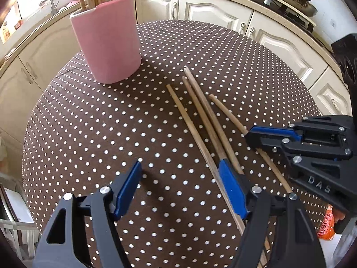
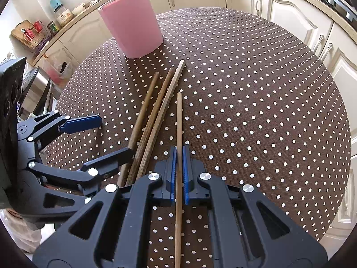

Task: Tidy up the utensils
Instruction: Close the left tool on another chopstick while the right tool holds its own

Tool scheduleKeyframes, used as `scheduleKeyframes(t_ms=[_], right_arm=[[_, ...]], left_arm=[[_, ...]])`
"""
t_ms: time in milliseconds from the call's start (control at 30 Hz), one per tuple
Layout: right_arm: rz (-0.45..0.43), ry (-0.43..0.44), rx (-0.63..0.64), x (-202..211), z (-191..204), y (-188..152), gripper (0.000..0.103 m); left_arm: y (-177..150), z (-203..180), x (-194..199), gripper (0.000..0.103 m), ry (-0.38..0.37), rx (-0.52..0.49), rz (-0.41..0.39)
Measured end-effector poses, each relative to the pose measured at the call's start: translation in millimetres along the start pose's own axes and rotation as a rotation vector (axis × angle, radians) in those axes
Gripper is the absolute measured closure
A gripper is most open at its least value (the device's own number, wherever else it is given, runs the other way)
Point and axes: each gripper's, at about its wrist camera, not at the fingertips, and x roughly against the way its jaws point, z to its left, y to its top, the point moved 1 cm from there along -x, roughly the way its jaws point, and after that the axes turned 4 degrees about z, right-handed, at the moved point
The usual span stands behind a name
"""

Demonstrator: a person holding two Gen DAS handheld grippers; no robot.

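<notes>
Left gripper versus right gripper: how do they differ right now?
The left gripper is open, its blue pads spread wide with nothing between them; the right gripper is shut on a single chopstick. The left gripper's right finger sits by the three loose chopsticks on the table; the right gripper holds the one lying apart from them. Both are black with blue pads and face the pink holder.

The holder (image 2: 133, 22) stands at the table's (image 2: 267, 89) far side with sticks in it. 4 chopsticks (image 2: 154, 114) lie side by side nearer, before it.
</notes>
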Motion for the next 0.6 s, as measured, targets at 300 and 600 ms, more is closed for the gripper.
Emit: scheduleKeyframes(t_ms=[300,600], right_arm=[[0.036,-0.070,0.071,-5.1,11.2,1.7,0.097],[0.169,-0.222,0.241,-18.4,50.6,16.8,0.097]], left_arm=[[10.0,-3.9,-5.8,0.033,0.064,-0.041,0.035],[10.0,16.2,4.8,0.084,0.056,-0.063,0.011]])
